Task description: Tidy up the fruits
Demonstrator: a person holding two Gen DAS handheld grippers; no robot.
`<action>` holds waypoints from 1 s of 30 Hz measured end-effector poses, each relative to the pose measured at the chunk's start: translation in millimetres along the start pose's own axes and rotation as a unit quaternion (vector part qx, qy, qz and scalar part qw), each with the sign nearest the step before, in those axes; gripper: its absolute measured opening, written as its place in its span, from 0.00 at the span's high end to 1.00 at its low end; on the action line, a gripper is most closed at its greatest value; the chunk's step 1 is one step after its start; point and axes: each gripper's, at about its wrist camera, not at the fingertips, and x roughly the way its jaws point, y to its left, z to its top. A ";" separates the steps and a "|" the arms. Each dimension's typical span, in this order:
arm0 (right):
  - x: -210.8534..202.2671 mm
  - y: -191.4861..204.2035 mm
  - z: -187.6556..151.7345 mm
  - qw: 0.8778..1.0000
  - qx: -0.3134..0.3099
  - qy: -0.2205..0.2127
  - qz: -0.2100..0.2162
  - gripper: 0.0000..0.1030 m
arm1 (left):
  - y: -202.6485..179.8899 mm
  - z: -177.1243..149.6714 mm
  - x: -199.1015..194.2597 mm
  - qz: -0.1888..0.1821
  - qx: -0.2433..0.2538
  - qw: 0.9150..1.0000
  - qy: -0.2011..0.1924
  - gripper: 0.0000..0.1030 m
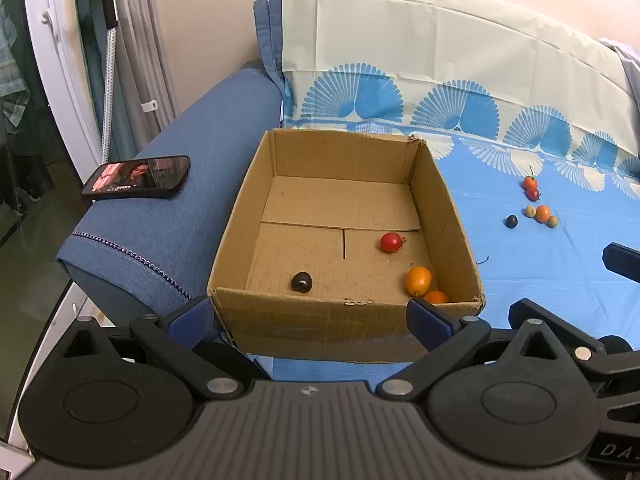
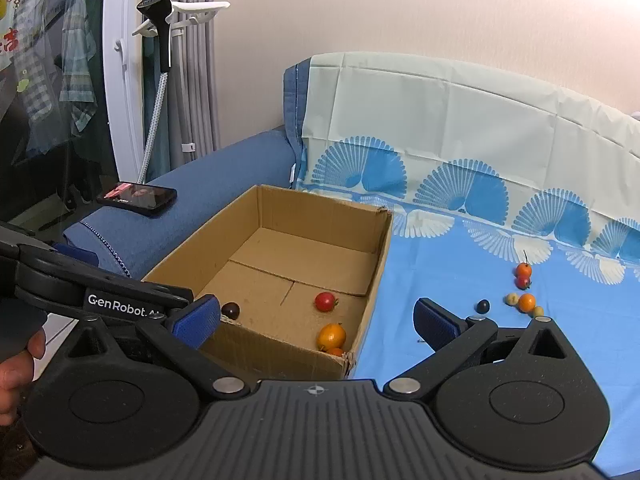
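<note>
An open cardboard box (image 1: 348, 320) (image 2: 372, 264) sits on the blue cloth. Inside lie a red fruit (image 1: 390, 243) (image 2: 325, 302), a dark fruit (image 1: 301, 281) (image 2: 231, 310) and two orange fruits (image 1: 419, 280) (image 2: 331, 335). Several small fruits (image 1: 536, 204) (image 2: 522, 292) lie loose on the cloth to the right, a dark one (image 1: 511, 222) (image 2: 483, 306) nearest the box. My left gripper (image 1: 310, 320) is open, just before the box's near wall. My right gripper (image 2: 316, 322) is open, over the box's near right corner. Neither holds anything.
A phone (image 1: 138, 178) (image 2: 138, 196) with a lit screen lies on the blue sofa arm (image 1: 172, 216) left of the box. A patterned cloth (image 1: 540, 280) covers the seat and backrest. A garment steamer (image 2: 160, 40) and curtains stand at the far left. A hand (image 2: 16, 364) shows at the left edge.
</note>
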 end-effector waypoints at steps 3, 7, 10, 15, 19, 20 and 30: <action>1.0 0.2 -0.5 1.000 0.000 0.002 0.000 0.01 | 0.8 -0.2 1.4 -0.001 0.000 1.000 0.002 0.00; 3.0 -0.3 -0.4 1.000 0.001 0.005 0.001 0.01 | 1.4 -0.3 2.2 -0.001 0.000 1.000 0.003 0.00; 4.0 -0.4 -0.3 1.000 0.002 0.007 0.001 0.01 | 1.6 -0.3 3.4 0.000 0.000 1.000 0.004 0.00; 5.6 -0.4 -0.3 1.000 0.005 0.010 0.002 0.01 | 1.3 -0.6 5.2 0.000 0.001 1.000 0.007 0.00; 6.9 -0.7 -0.8 1.000 0.006 0.012 0.002 0.01 | 0.9 -0.5 6.3 0.001 0.003 1.000 0.008 0.00; 7.4 -0.6 -1.0 1.000 0.006 0.012 0.002 0.01 | 0.8 -0.7 6.7 0.001 0.003 1.000 0.009 0.00; 12.8 -1.0 -0.5 1.000 0.010 0.018 0.001 0.01 | -0.4 1.4 11.2 0.002 0.006 1.000 0.014 0.00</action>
